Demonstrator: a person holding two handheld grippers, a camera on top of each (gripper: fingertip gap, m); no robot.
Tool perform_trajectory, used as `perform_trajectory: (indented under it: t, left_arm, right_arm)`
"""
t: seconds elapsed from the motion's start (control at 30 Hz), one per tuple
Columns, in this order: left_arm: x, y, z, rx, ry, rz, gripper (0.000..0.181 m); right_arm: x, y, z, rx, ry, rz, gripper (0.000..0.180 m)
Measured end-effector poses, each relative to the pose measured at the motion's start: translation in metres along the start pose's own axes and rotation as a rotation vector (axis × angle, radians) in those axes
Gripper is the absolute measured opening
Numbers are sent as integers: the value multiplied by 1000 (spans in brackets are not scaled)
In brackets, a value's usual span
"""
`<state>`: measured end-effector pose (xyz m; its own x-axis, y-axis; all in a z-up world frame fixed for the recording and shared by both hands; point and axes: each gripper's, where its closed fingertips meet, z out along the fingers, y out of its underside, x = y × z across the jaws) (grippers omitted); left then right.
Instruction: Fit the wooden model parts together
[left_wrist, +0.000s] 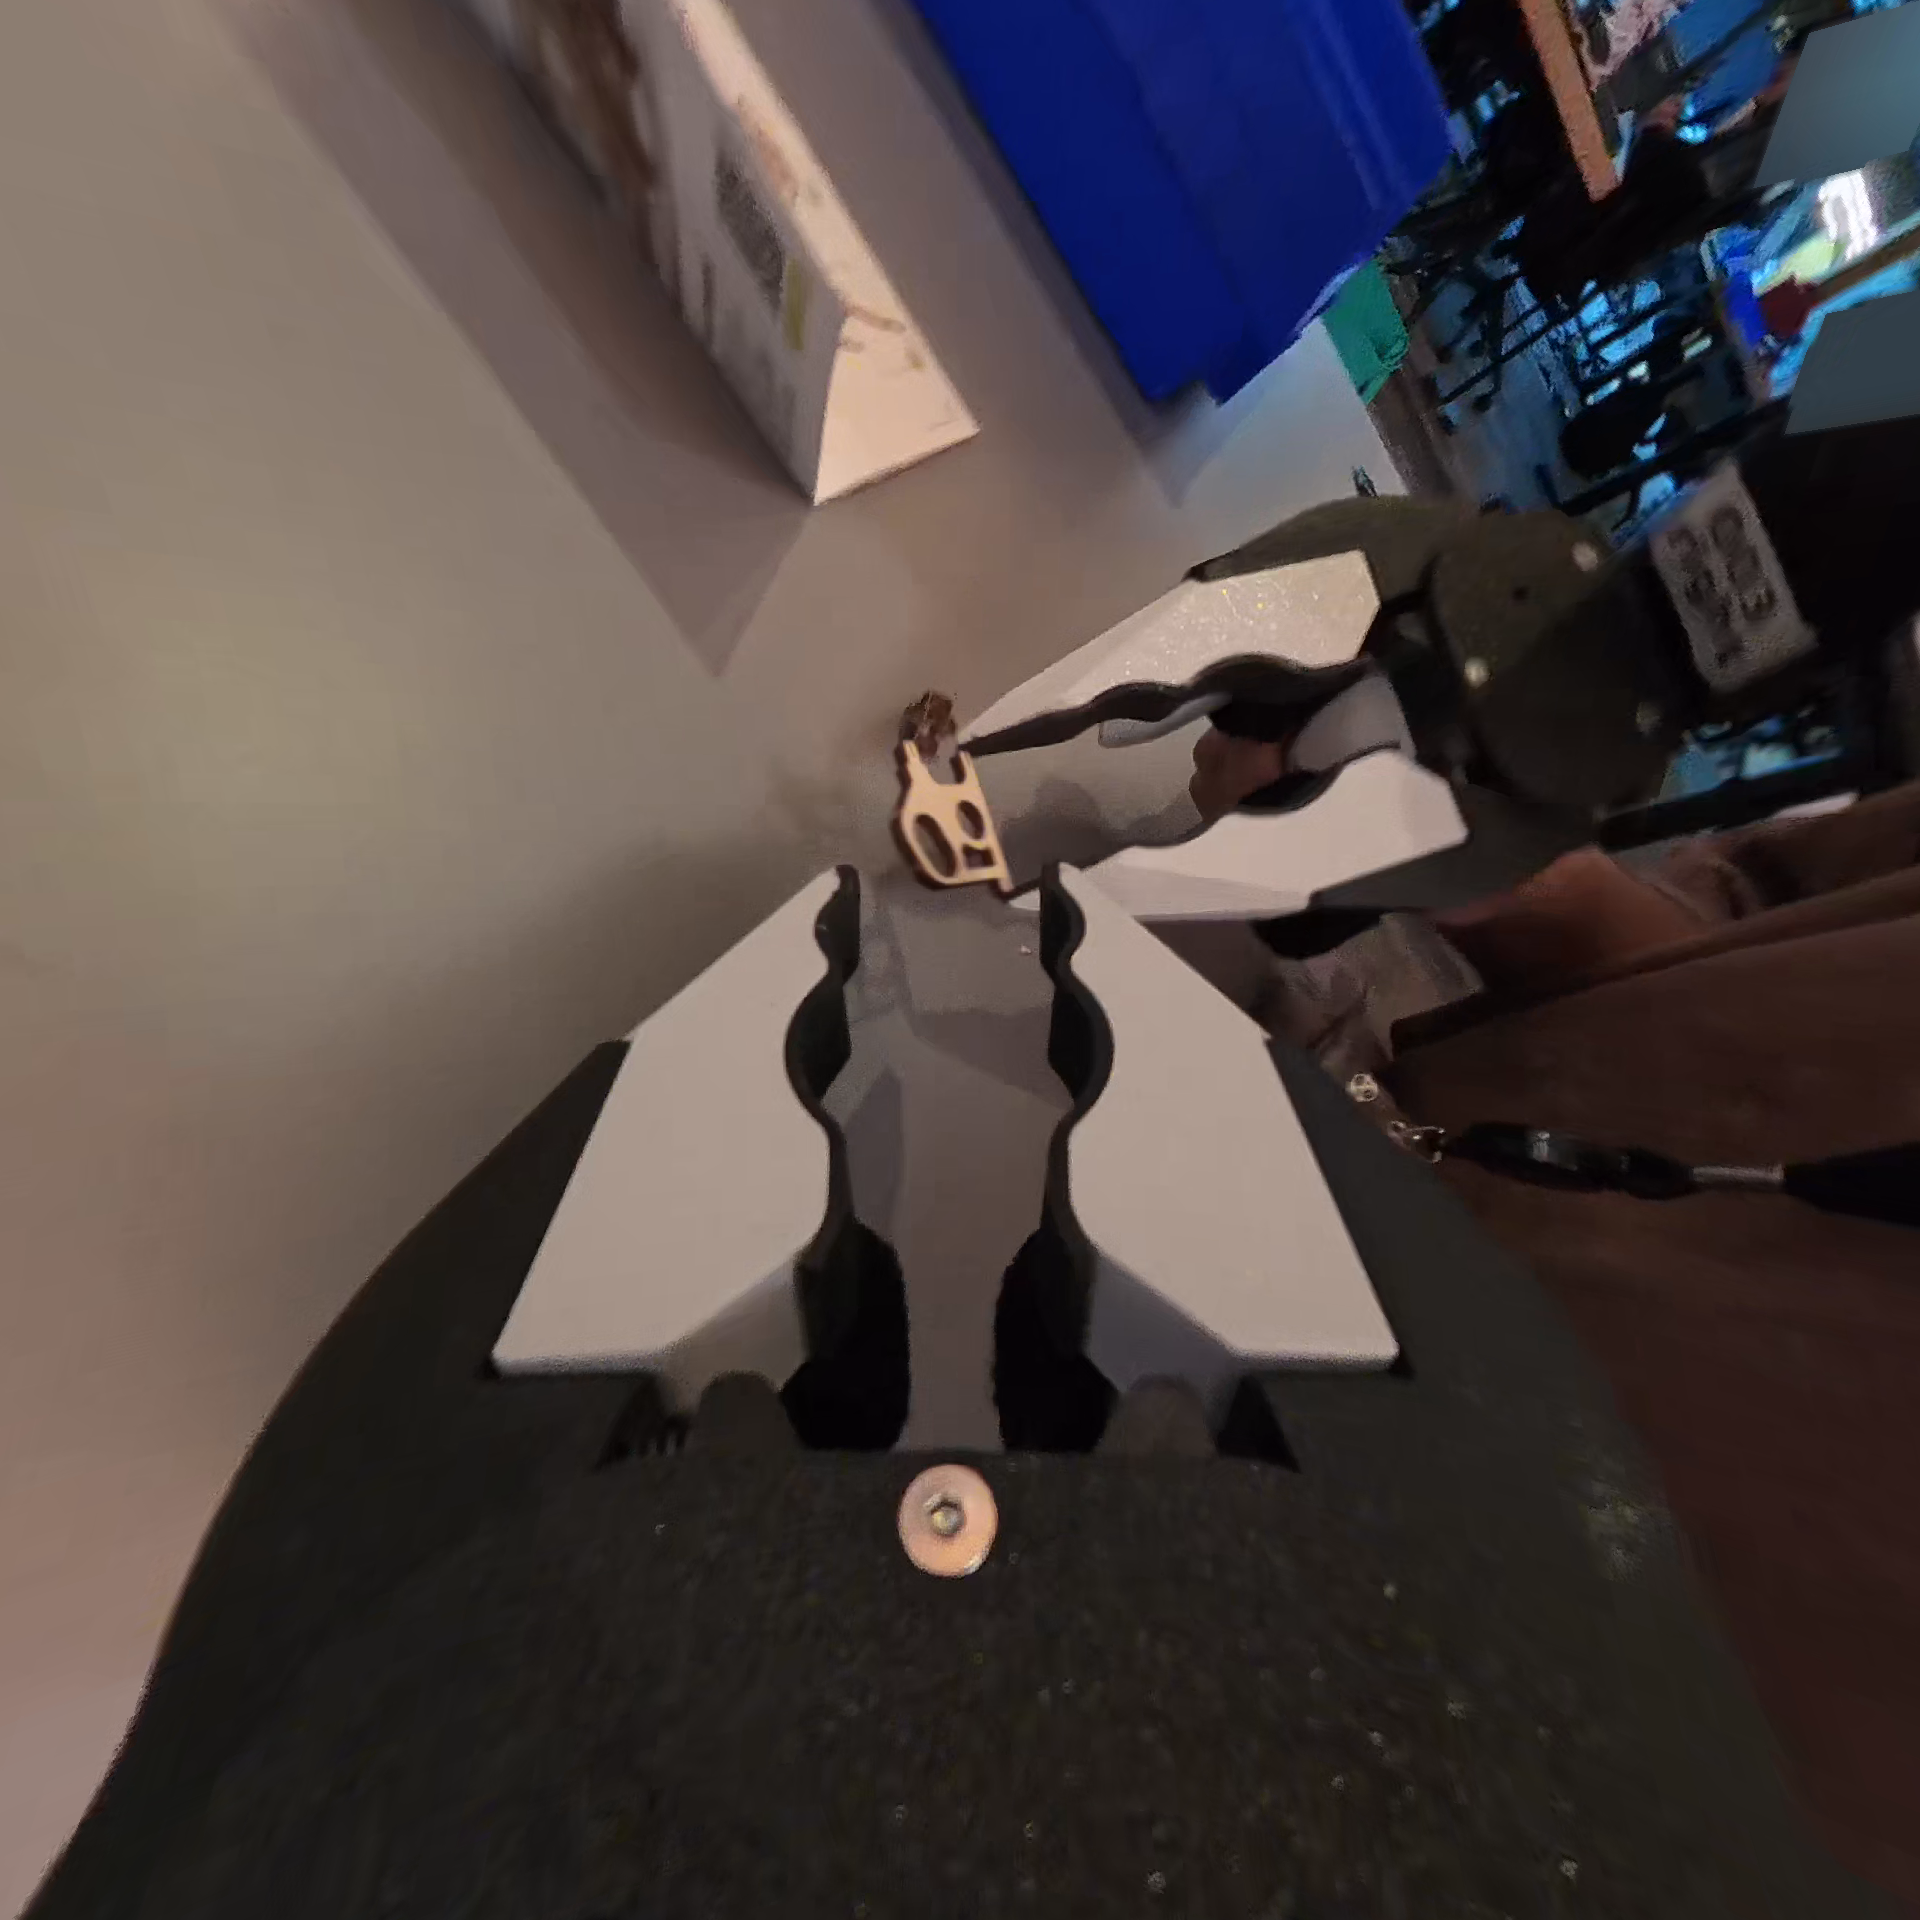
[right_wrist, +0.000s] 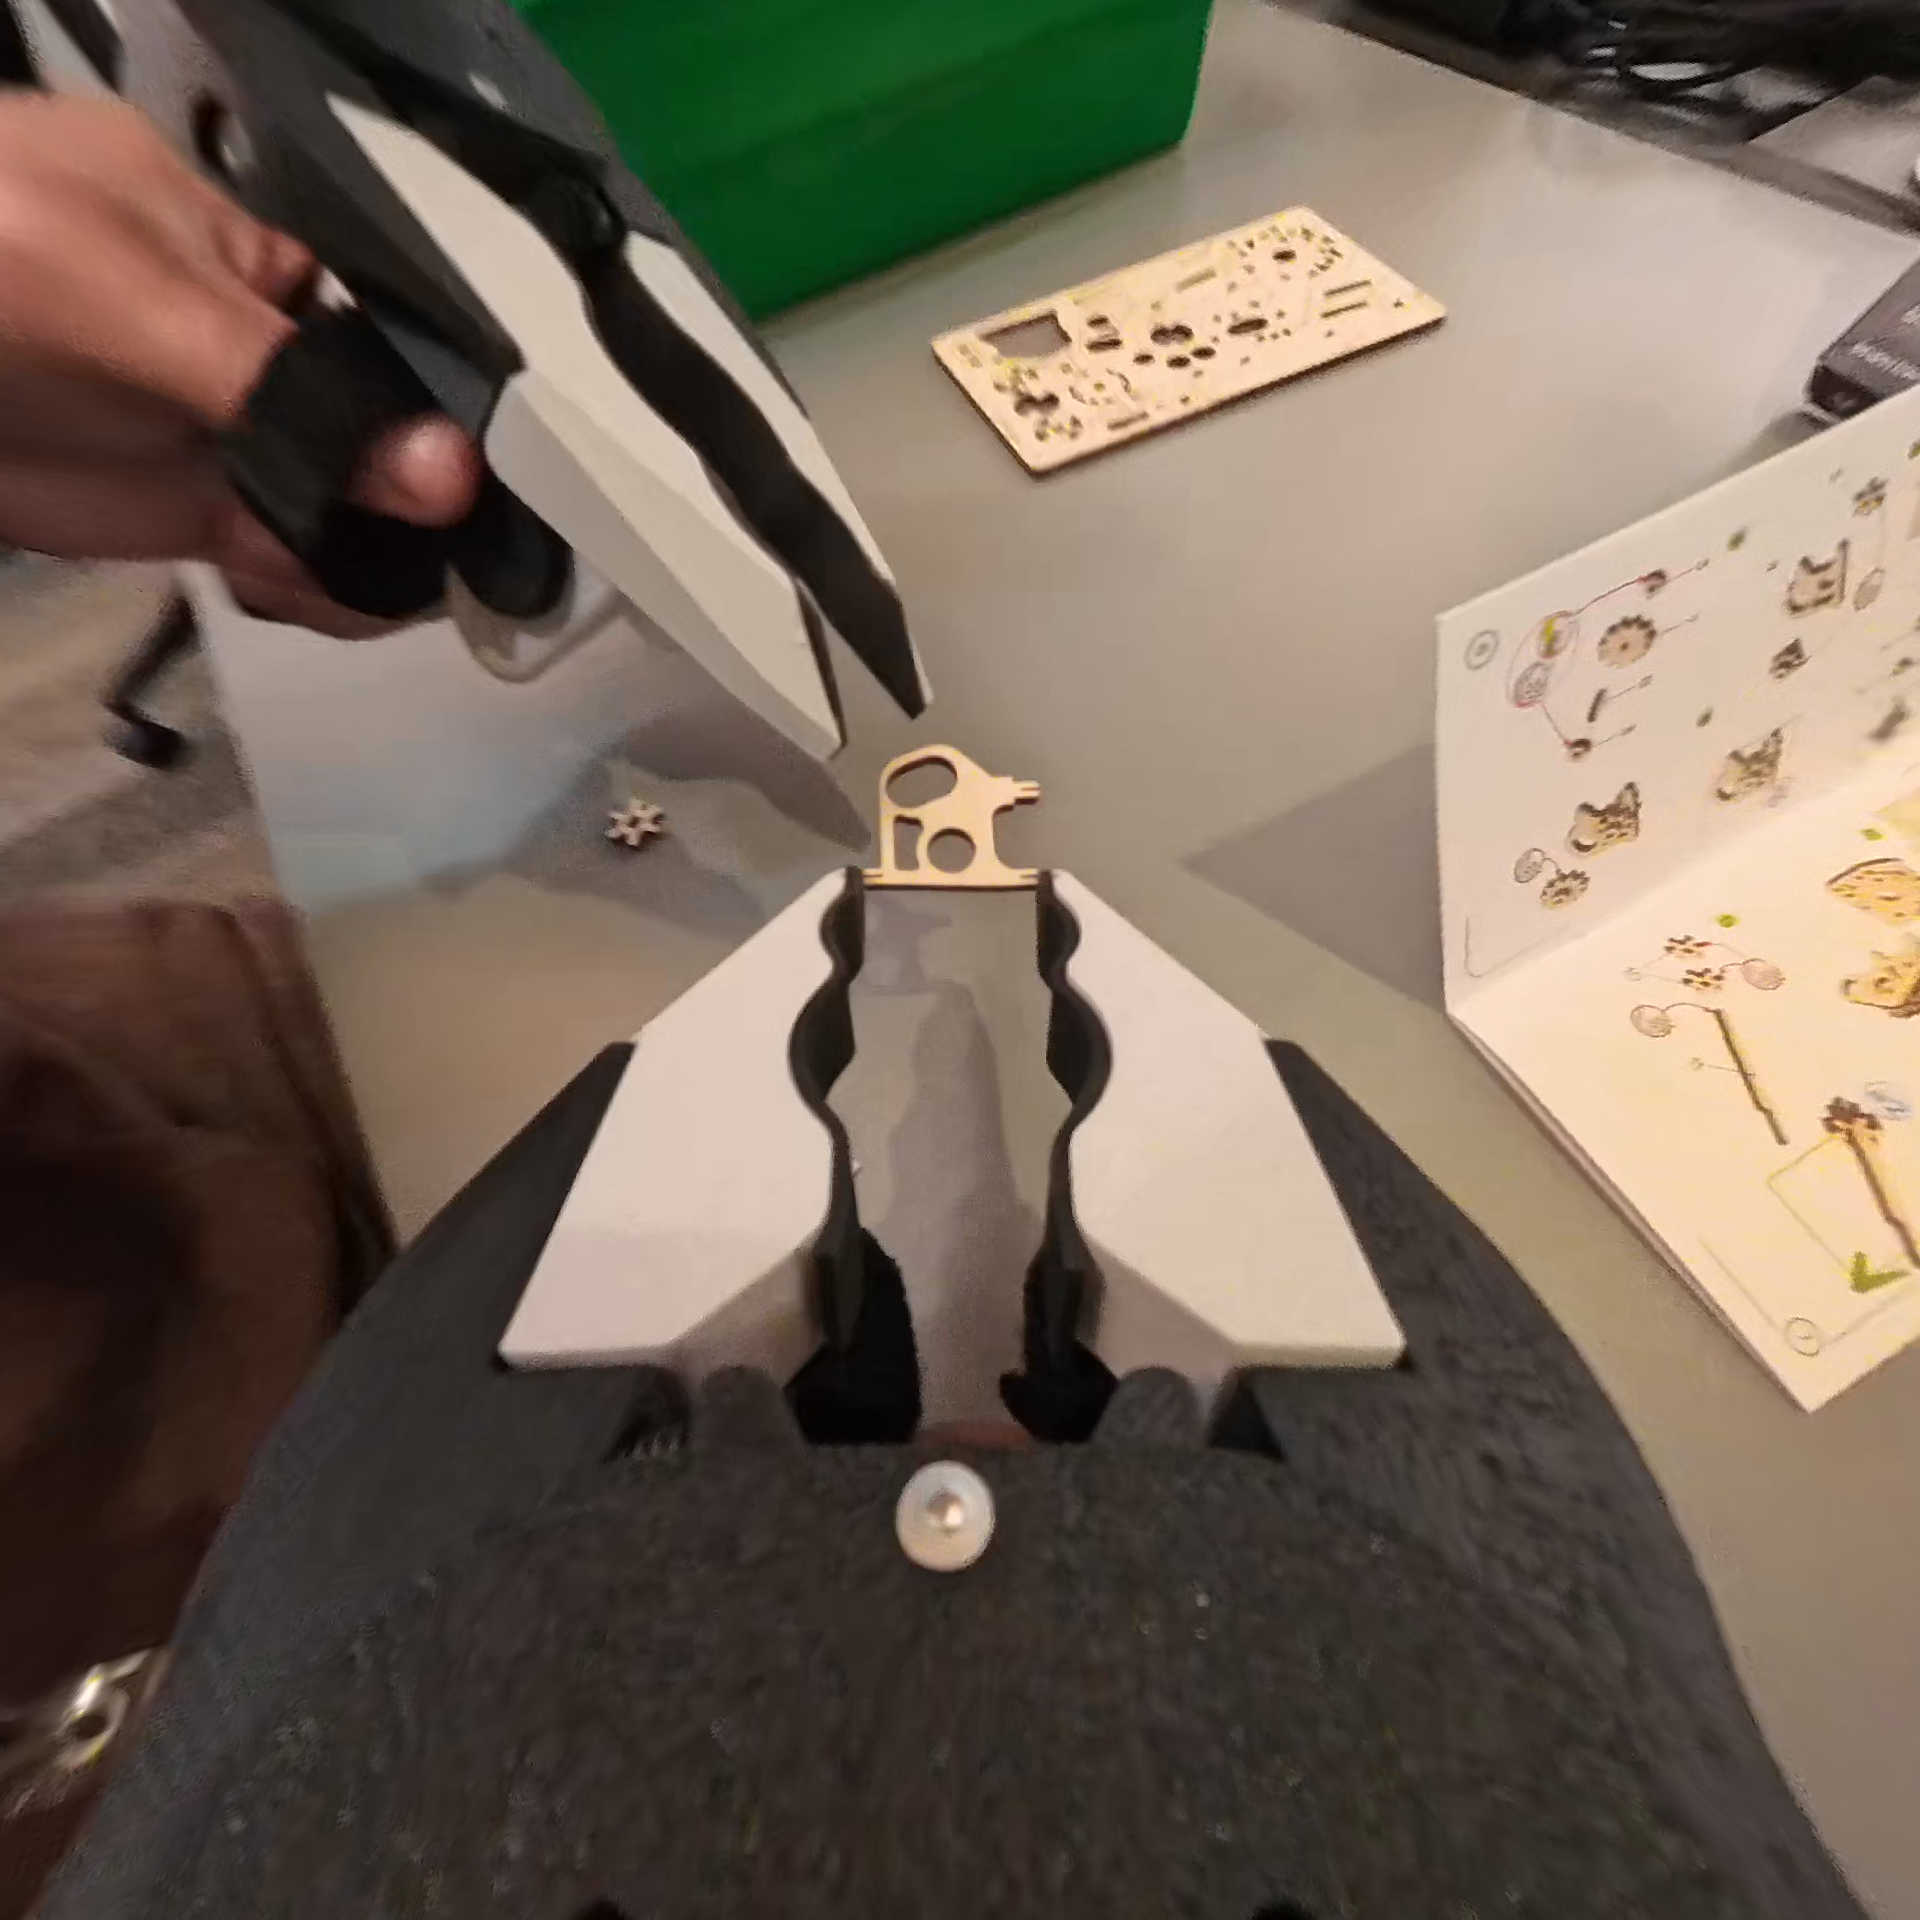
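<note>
The right tool (right_wrist: 954, 883) pinches a flat wooden part (right_wrist: 951, 826) by its lower edge between its fingertips, upright and clear of the desk (right_wrist: 1143, 623). The left tool (left_wrist: 948, 902) hangs just above the part, jaws partly apart and holding nothing. A small wooden gear (right_wrist: 634, 826) lies on the desk nearby (likely the mating piece, though I cannot be sure). This looks like an early step: one part presented, its partner not yet fetched. The next move calls for the left tool to pick up a second piece and line it up with a slot.
</note>
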<state>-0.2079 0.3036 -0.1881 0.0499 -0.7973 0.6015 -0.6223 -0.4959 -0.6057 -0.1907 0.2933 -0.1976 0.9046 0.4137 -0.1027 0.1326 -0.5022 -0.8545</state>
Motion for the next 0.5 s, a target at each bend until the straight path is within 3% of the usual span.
perform_trajectory:
  t: [0.1, 0.2, 0.37, 0.5]
  left_arm:
    - [9, -7, -8, -2, -1, 172, 34]
    - [22, -15, -7, -18, 80, 186, 34]
    - [30, -30, 15, -89, 166, 63, 26]
    - [41, -36, 33, -192, 227, -18, 22]
  right_arm:
    - [10, -13, -24, 91, -92, 73, 32]
    - [11, -25, -52, 175, -181, 66, 32]
    - [14, -17, -71, 153, 4, -242, 32]
    - [12, -13, -77, 141, 58, -349, 32]
